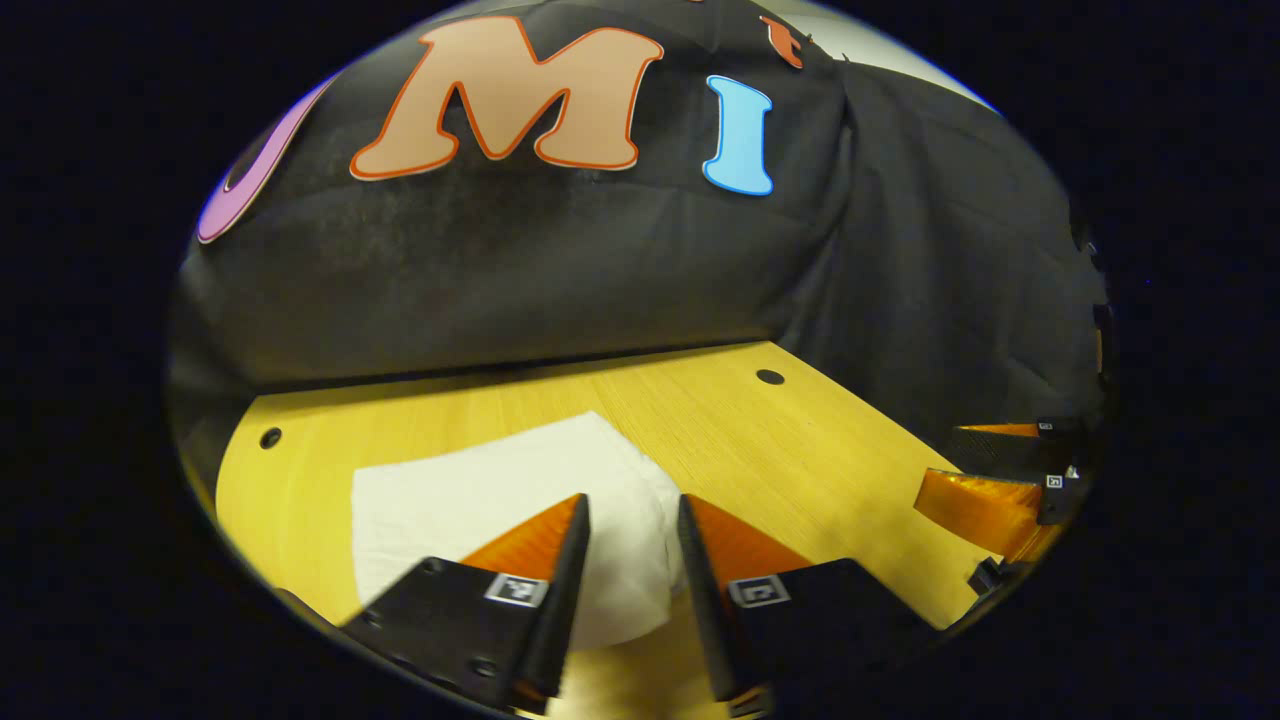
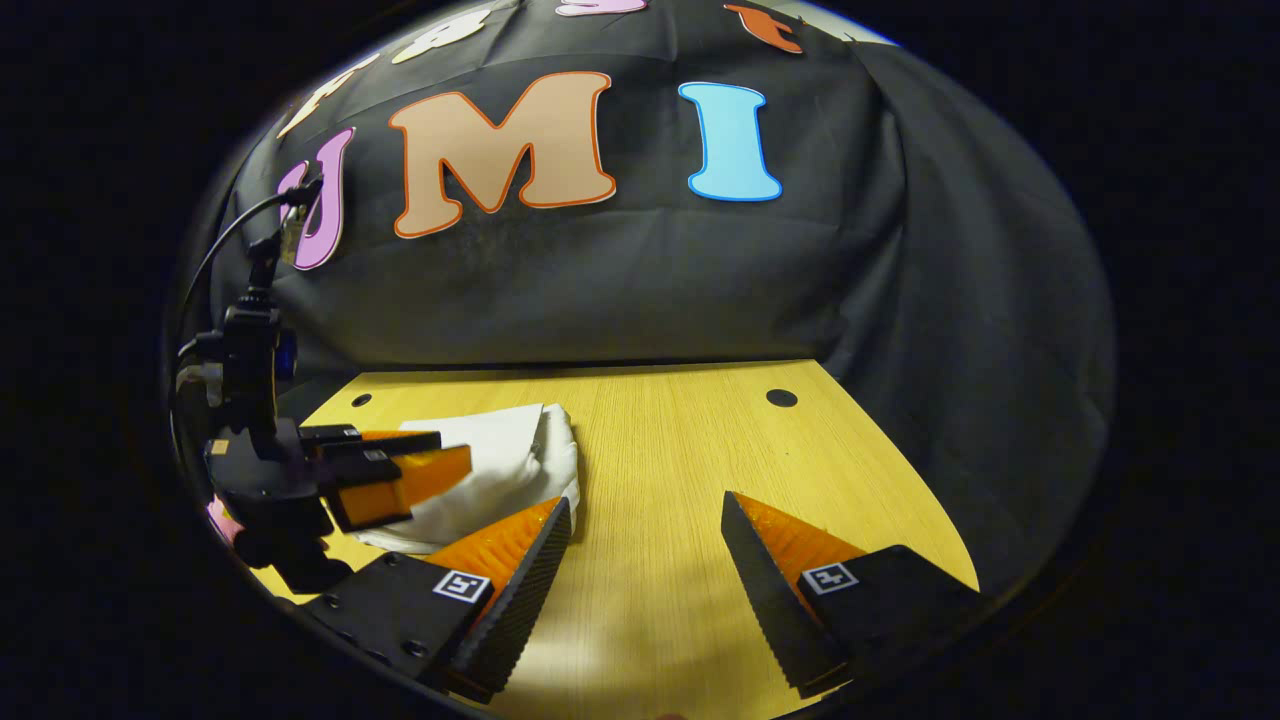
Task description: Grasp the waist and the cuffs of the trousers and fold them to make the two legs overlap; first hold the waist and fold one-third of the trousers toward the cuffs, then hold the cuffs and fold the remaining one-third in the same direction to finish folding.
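Note:
The white trousers (image 1: 470, 490) lie folded into a compact bundle on the wooden table (image 1: 800, 450). My left gripper (image 1: 633, 505) hovers just over the bundle's right end, open, with cloth showing in the gap between its fingers. In the right gripper view the trousers (image 2: 515, 450) sit at the left, with the left gripper (image 2: 455, 450) over their near side. My right gripper (image 2: 647, 510) is open above bare wood to the right of the bundle, holding nothing. The left gripper view also catches the right gripper (image 1: 940, 460) at its far right edge.
The table (image 2: 680, 440) has small round holes (image 2: 781, 397) near its back edge. The black cloth wall (image 2: 620, 280) hangs right behind it and wraps around the right side. A cable (image 2: 230, 230) rises from the left gripper's body.

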`<state>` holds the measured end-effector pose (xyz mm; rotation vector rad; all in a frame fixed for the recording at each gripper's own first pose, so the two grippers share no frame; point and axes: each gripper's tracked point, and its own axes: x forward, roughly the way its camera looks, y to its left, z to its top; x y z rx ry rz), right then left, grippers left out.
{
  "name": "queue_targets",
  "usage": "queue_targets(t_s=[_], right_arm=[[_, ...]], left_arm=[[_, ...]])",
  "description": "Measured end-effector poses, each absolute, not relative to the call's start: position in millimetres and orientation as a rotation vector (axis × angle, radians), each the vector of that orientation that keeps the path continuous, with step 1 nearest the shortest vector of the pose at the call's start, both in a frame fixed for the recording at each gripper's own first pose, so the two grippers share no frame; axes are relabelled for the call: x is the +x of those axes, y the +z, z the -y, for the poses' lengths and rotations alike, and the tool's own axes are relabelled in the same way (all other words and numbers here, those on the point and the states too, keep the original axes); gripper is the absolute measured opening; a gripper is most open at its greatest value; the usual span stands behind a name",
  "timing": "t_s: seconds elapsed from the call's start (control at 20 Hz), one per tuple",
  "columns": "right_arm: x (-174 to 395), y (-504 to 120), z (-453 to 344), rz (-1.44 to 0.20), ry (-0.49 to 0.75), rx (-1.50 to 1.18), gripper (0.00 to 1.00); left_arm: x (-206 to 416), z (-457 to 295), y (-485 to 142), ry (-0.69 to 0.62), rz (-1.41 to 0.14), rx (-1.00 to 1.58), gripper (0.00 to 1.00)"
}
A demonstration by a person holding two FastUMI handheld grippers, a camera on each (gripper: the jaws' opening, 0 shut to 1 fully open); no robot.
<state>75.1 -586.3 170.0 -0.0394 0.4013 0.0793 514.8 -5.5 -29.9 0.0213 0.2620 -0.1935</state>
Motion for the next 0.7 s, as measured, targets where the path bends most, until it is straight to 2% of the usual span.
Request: queue_targets(t_s=[0.05, 0.1, 0.15, 0.2, 0.35, 0.4, 0.5, 0.7], right_arm=[[74.1, 171.0, 584.7, -0.398, 0.087, -0.038, 0.97], [73.5, 174.4, 581.9, -0.388, 0.096, -0.036, 0.93], [72.1, 178.6, 577.6, -0.374, 0.109, -0.034, 0.97], [73.1, 185.1, 572.0, -0.355, 0.122, -0.030, 0.94], [65.4, 202.5, 549.5, -0.309, 0.175, -0.035, 0.98], [62.1, 208.5, 542.5, -0.295, 0.190, -0.039, 0.93], [54.3, 222.8, 524.7, -0.271, 0.224, -0.028, 0.97], [34.5, 239.9, 494.5, -0.238, 0.257, -0.008, 0.96]], left_arm=[[513.2, 3.3, -30.1, -0.184, -0.258, 0.005, 0.60], [511.4, -2.1, -29.3, -0.167, -0.247, -0.010, 0.86], [506.5, -4.9, -21.5, -0.164, -0.228, -0.028, 0.94], [499.7, -10.0, -16.5, -0.154, -0.206, -0.038, 0.99], [477.1, -41.5, 2.5, -0.098, -0.164, -0.037, 0.95], [469.2, -52.9, 11.0, -0.080, -0.151, -0.037, 0.96], [450.3, -74.4, 25.5, -0.043, -0.133, -0.041, 0.95], [408.1, -111.3, 36.8, 0.025, -0.119, -0.046, 0.95]])
